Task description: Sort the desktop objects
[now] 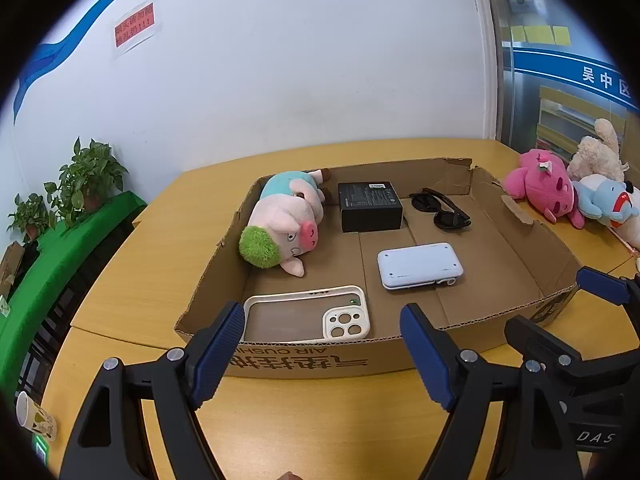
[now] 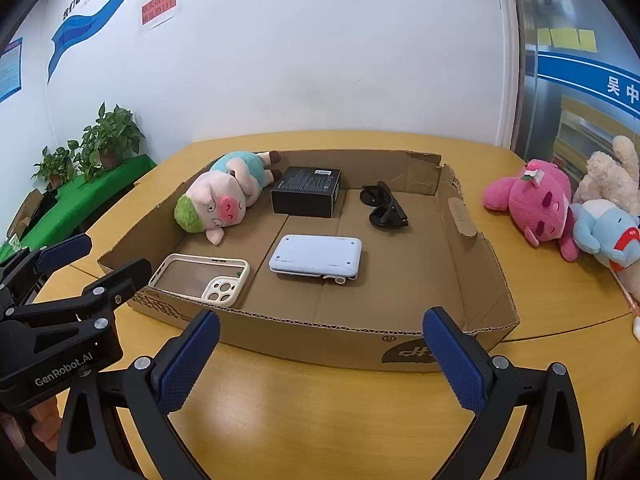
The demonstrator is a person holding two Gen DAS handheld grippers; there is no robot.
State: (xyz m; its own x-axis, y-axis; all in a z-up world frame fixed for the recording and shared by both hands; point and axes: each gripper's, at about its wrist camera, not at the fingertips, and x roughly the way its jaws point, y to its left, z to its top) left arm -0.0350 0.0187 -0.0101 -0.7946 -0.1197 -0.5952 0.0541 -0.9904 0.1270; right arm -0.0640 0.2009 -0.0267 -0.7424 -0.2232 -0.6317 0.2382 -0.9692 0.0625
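Left wrist view: left gripper [image 1: 322, 320] wide open, empty, before cardboard tray [image 1: 520, 240]. Right gripper [image 2: 320, 336] likewise. Phone case [image 1: 306, 314] in tray's near corner. Between picks, probably; next: reach, centre jaws.

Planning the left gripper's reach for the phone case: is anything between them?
Yes: the cardboard tray's near wall stands between the open left gripper and the phone case, which lies just behind it; nothing covers the case from above.

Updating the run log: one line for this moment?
left gripper: open, empty | right gripper: open, empty | cardboard tray: five items | plush toys: outside
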